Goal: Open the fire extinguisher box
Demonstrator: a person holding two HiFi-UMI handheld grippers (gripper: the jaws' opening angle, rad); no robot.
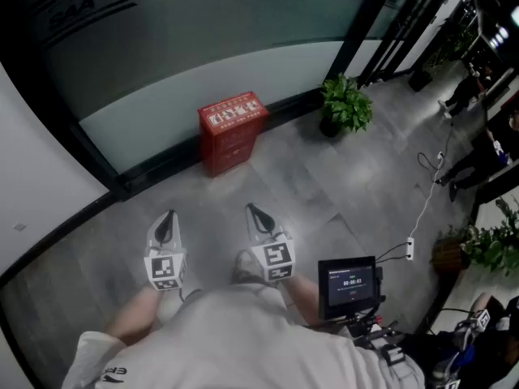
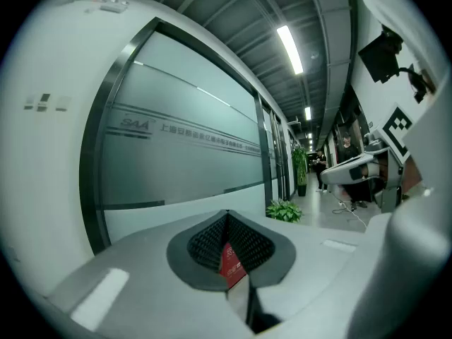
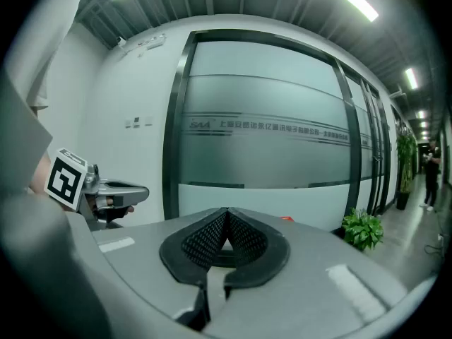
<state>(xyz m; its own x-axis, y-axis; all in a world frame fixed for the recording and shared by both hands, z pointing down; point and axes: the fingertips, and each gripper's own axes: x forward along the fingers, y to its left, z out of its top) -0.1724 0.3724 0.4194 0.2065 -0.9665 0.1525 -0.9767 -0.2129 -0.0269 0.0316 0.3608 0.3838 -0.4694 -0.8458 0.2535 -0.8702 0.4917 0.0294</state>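
My left gripper (image 1: 169,215) and right gripper (image 1: 252,209) are held side by side above the floor (image 1: 324,193), and both pairs of jaws are clenched on nothing. The red fire extinguisher box (image 1: 233,130) stands closed ahead of them against the glass wall (image 1: 203,47), well apart from both, with a potted plant (image 1: 345,104) near its right.

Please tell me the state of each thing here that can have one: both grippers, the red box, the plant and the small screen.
left gripper: shut, empty, short of the box.
right gripper: shut, empty, short of the box.
fire extinguisher box: closed, upright on the floor against the glass wall.
potted plant: upright, apart from the box.
screen: lit.
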